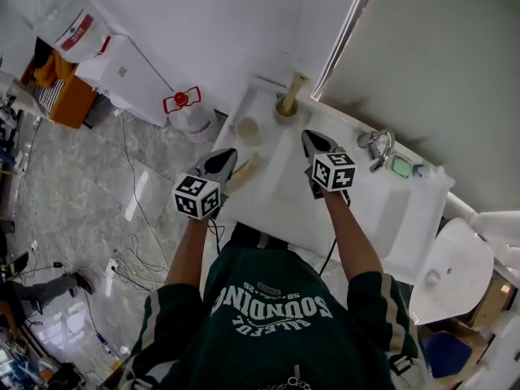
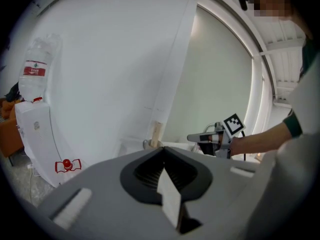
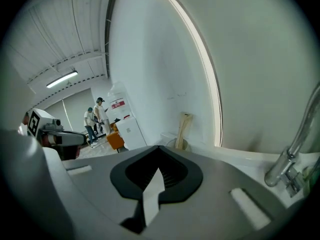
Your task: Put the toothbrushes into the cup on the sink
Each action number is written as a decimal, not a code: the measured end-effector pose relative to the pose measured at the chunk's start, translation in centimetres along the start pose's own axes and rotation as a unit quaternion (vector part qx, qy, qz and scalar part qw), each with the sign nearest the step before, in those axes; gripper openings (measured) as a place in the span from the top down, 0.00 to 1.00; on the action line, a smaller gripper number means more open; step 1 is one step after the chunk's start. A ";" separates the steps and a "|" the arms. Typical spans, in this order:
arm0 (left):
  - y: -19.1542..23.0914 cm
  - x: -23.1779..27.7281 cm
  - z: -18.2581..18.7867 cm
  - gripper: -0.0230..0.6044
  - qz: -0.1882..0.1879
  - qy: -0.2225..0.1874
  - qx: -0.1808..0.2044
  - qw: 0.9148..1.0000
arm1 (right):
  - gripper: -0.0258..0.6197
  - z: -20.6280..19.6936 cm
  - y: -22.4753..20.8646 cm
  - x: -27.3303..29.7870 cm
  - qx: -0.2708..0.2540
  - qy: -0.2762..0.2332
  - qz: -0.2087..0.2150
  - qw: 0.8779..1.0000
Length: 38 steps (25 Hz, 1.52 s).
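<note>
A round cup [image 1: 286, 109] stands at the far corner of the white sink [image 1: 382, 210], with a pale wooden toothbrush box [image 1: 295, 87] upright in it. The left gripper view shows the same cup [image 2: 148, 144] and box [image 2: 157, 133], and so does the right gripper view, cup [image 3: 176, 144] and box [image 3: 183, 128]. A second wooden box [image 1: 247, 171] lies at the sink's left edge, just right of my left gripper [image 1: 222, 163]. That gripper is shut with nothing in it. My right gripper [image 1: 318, 144] hovers over the basin, also shut and empty.
A small round lid or dish [image 1: 248, 128] sits near the cup. The chrome faucet [image 1: 376, 148] and a green soap dish [image 1: 400, 166] are at the right. A toilet [image 1: 449, 268] stands right of the sink, a water jug with a red cap [image 1: 182, 101] left.
</note>
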<state>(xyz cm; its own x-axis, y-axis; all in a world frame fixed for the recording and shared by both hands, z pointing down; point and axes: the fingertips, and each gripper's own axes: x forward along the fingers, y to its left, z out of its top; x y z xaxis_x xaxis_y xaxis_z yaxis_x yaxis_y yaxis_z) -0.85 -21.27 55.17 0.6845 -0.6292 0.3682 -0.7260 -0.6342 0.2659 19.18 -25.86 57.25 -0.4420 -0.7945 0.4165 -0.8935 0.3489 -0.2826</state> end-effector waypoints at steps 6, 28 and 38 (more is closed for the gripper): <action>-3.4 0.1 -0.9 0.88 0.003 0.001 0.001 1.000 | 0.96 -2.5 0.2 -5.1 0.010 0.003 0.014 1.000; 1.0 -1.3 -0.8 0.88 -0.037 0.014 0.009 0.999 | 0.96 -8.7 6.9 -1.9 0.082 0.025 0.019 0.996; 6.7 -3.7 -1.9 0.88 -0.031 0.011 -0.020 0.999 | 0.80 -13.8 10.2 3.1 0.139 0.103 -0.008 0.985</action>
<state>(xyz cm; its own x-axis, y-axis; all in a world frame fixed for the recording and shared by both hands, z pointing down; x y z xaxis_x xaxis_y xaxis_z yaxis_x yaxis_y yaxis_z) -8.34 -22.34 57.26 0.7265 -0.5791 0.3699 -0.6850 -0.6528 0.3235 7.62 -17.96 67.56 -0.4606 -0.6716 0.5804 -0.8568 0.1655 -0.4884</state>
